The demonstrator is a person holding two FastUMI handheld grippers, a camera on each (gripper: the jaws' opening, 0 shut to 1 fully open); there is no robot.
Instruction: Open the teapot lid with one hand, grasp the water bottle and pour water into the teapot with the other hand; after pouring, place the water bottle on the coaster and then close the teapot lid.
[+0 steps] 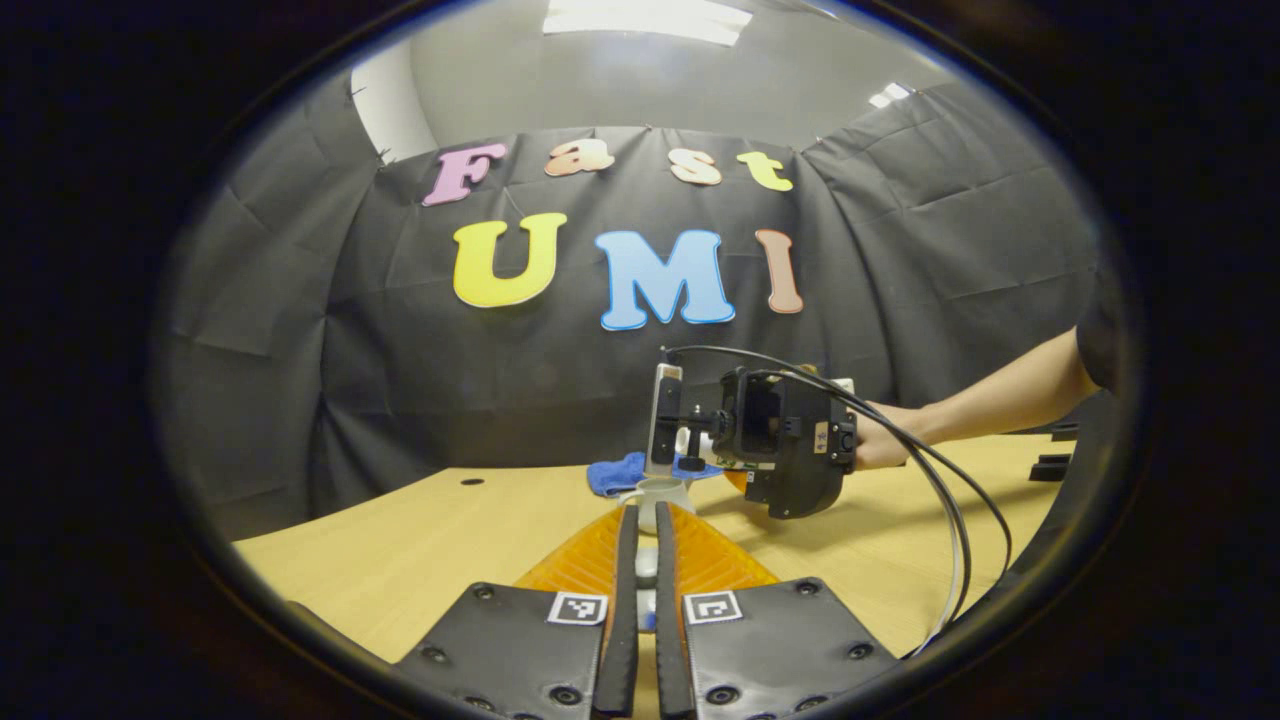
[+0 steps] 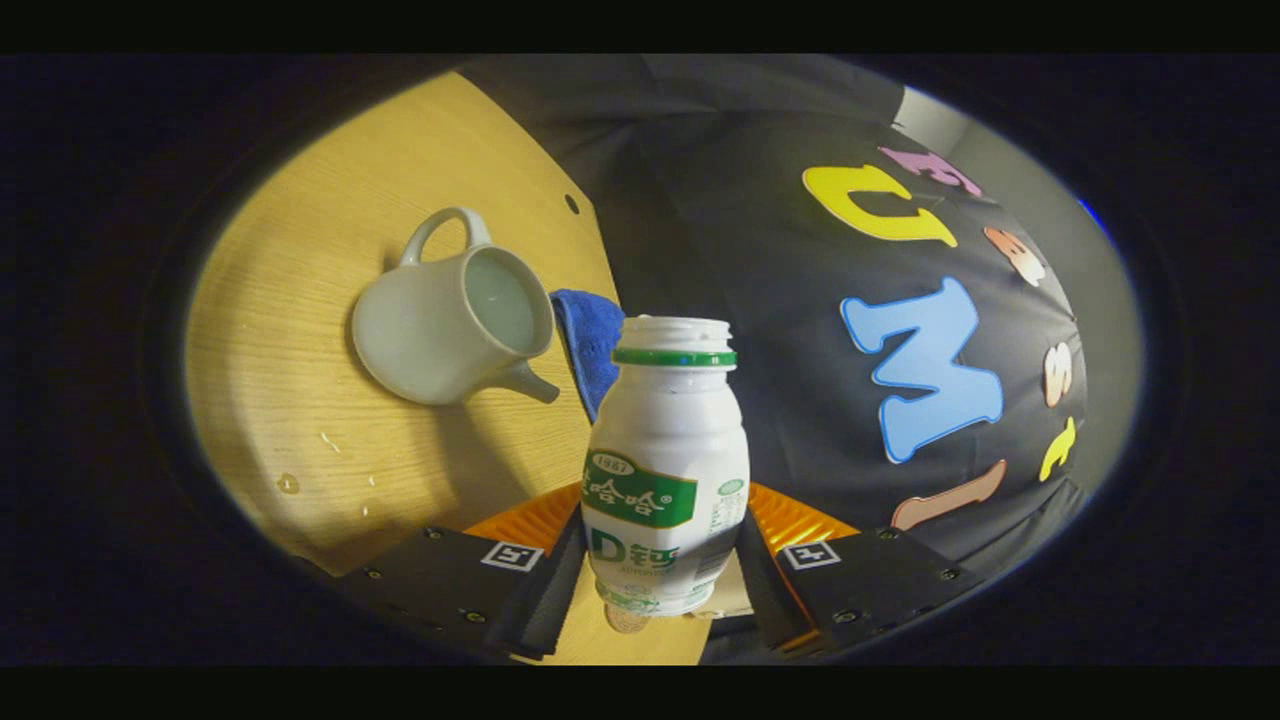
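so the pour is the step in hand, judging by the tilted right gripper view with the teapot (image 2: 450, 325) lying open-topped off to one side of the bottle: to do it well, bring the bottle's mouth over the teapot's opening before tipping further, tip slowly, and keep the lid well clear until the stream has stopped. largest first, the pale wood surface (image 2: 300, 420) carries everything, with a few small drops or marks on it near the teapot. the teapot is a squat, pale glazed pot with a loop handle and a short spout, its lid off and its inside showing a light sheen; whether that is water i cannot tell. just beside it lies a blue cloth (image 2: 585, 345), which may be the coaster, though that is a guess. the water bottle (image 2: 668, 470) is a small white plastic one with a green neck ring and a green label, uncapped, and the right hand-held gripper (image 2: 660, 575) pinches it low on its body, a finger on each side. in the left gripper view the left hand-held gripper (image 1: 646, 590) has its fingers drawn nearly together on a small white thing (image 1: 647, 566), likely the lid's knob, though too little of it shows to be sure.
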